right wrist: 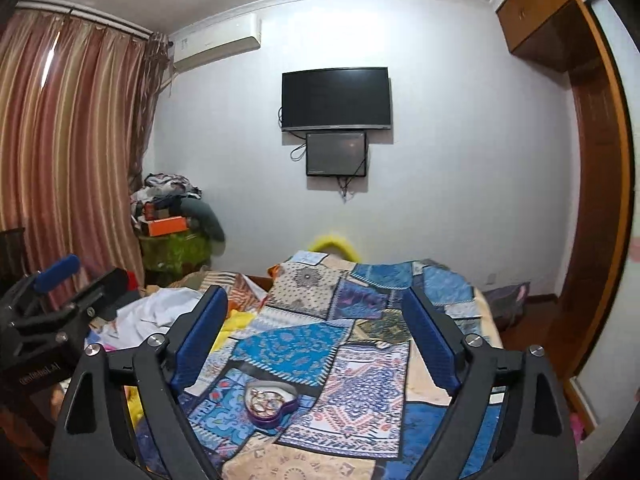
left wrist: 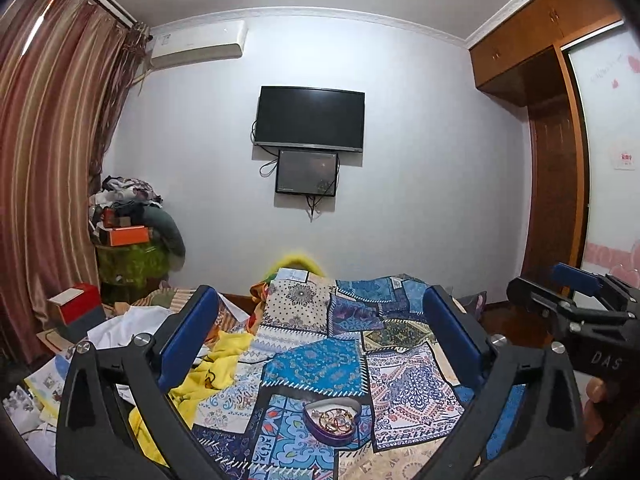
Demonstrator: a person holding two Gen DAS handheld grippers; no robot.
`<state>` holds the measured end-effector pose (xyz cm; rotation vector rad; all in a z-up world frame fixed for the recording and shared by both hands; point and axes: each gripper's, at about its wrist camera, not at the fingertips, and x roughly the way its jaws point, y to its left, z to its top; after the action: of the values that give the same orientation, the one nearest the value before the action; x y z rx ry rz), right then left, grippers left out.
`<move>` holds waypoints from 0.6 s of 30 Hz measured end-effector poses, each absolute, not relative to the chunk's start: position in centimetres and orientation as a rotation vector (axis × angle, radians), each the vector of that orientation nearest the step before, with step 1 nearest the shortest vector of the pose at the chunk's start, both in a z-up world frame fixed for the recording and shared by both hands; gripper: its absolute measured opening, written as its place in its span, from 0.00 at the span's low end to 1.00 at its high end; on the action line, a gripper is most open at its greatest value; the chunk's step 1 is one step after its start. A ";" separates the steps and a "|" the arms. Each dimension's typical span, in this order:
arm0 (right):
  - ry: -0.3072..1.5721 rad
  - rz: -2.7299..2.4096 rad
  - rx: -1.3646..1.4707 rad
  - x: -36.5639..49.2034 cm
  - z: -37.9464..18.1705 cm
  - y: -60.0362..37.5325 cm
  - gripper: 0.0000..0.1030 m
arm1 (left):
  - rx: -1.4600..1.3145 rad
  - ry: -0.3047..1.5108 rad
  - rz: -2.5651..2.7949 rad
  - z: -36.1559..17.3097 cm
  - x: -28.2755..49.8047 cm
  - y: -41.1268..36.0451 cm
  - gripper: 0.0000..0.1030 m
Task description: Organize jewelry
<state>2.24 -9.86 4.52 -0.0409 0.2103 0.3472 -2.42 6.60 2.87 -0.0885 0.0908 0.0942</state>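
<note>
A purple heart-shaped box (left wrist: 333, 420) with gold jewelry (left wrist: 335, 419) in it lies on the blue patchwork bedspread (left wrist: 316, 364). It also shows in the right wrist view (right wrist: 271, 403) with the jewelry (right wrist: 266, 400) inside. My left gripper (left wrist: 320, 328) is open and empty, held above and behind the box. My right gripper (right wrist: 316, 320) is open and empty, also above the box. The right gripper shows at the right edge of the left wrist view (left wrist: 576, 300). The left gripper shows at the left edge of the right wrist view (right wrist: 60, 292).
Yellow cloth (left wrist: 208, 376) and white cloth (left wrist: 128, 328) lie on the bed's left side. A red and grey box (left wrist: 76, 308) stands at the left. A cluttered stand (left wrist: 128, 232) is by the curtain. A TV (left wrist: 310, 118) hangs on the far wall, and a wardrobe (left wrist: 556, 152) stands at the right.
</note>
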 end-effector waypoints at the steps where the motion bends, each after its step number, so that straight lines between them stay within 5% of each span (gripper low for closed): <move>1: 0.205 0.337 -0.049 2.2 4.5 -9.7 0.88 | -0.090 0.093 0.095 2.9 -2.7 6.5 0.99; 18: 0.218 0.330 -0.047 1.7 4.0 -10.3 0.93 | -0.084 0.114 0.083 2.4 -3.0 5.8 0.99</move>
<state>1.68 -10.31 3.97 -0.0475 0.2185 0.3296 -2.96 5.75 2.39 -0.0845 0.1135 0.0829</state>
